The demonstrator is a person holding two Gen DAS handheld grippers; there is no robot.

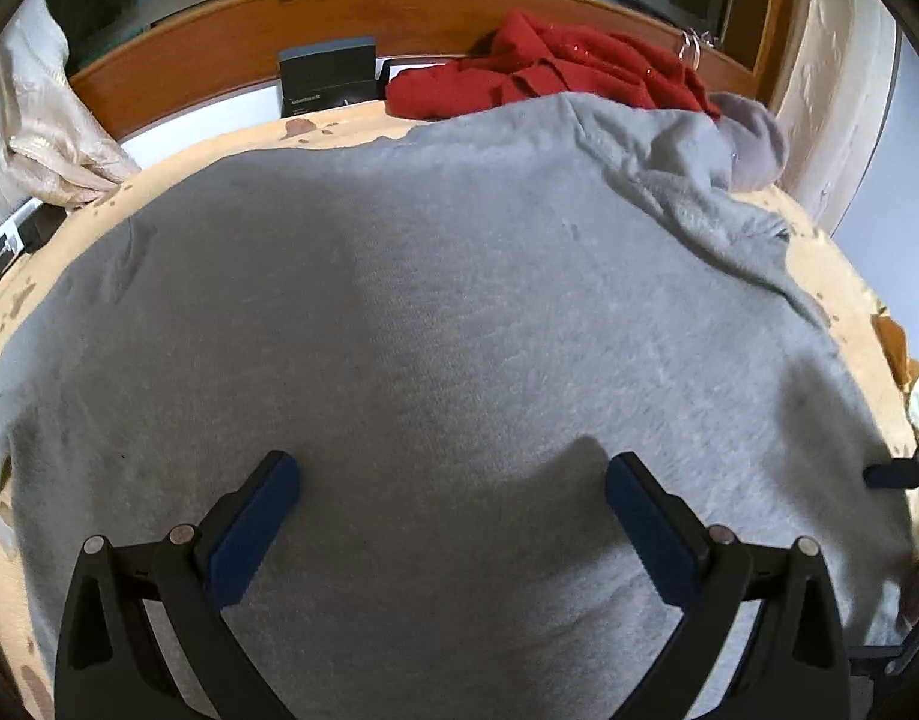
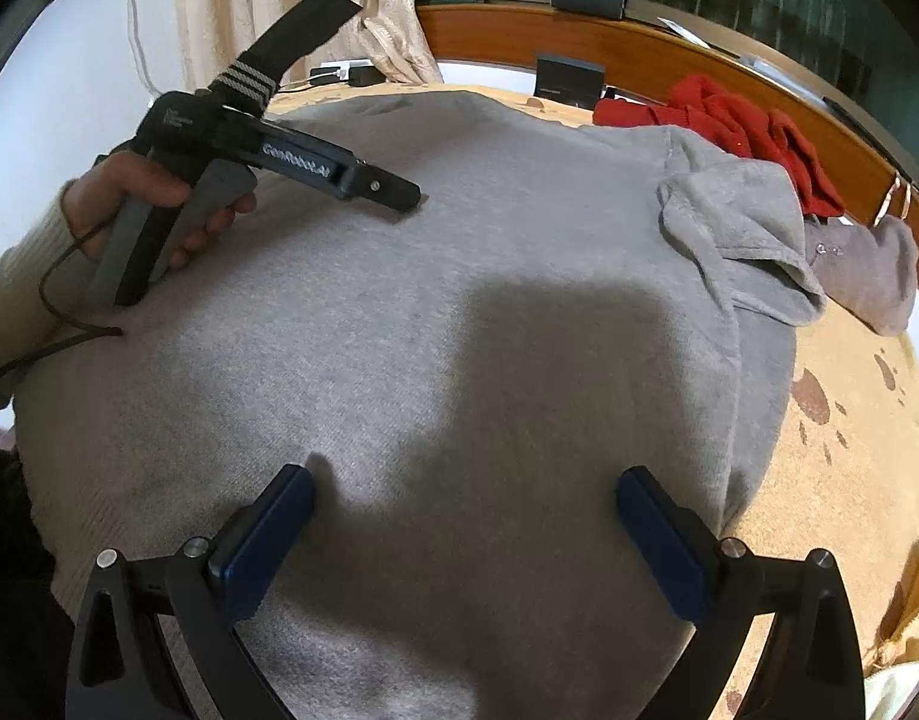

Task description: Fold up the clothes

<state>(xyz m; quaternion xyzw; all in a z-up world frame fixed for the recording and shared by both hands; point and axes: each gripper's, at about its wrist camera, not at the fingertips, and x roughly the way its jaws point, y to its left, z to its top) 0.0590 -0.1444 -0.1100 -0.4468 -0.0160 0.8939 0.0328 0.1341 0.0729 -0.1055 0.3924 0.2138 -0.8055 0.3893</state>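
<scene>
A grey sweater (image 1: 435, 312) lies spread flat over a tan patterned bedspread (image 2: 843, 450), covering most of it. One sleeve (image 2: 753, 228) is folded in across the far right corner of the sweater, its cuff drooping toward the edge. The left gripper (image 1: 453, 480) hovers just above the cloth with its blue pads (image 1: 252, 534) set wide apart and nothing between them. The right gripper (image 2: 465, 489) does the same near the sweater's right side, jaws spread and empty. In the right wrist view a hand (image 2: 153, 204) with a cream sleeve holds the left gripper's handle low over the sweater. Behind the sweater a red garment (image 1: 555, 72) sits crumpled by the wooden headboard (image 1: 231, 30), a small lilac-grey piece (image 2: 867, 270) beside it, and a dark box (image 1: 327, 84) to the left.
</scene>
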